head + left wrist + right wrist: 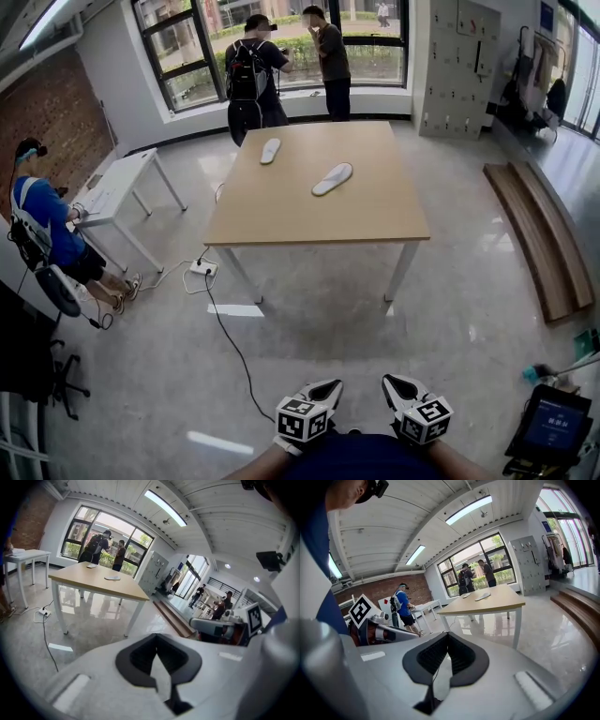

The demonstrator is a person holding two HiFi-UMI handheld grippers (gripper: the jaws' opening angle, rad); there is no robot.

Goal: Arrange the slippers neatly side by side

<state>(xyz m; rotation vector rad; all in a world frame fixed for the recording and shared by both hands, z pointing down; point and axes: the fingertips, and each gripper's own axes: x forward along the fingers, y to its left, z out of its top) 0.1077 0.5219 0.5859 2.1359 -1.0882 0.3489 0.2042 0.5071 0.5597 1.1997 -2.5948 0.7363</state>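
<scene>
White slippers [332, 178]: two, apart on one wooden worktop [309, 216].
Closed and empty: left claw [325, 387], right claw [395, 384], well short of them.

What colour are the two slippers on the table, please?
White slippers, seen best in the head view.

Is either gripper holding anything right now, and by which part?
Nothing is held. The left gripper and right gripper are shut and empty; both slippers lie on the far table.
</scene>
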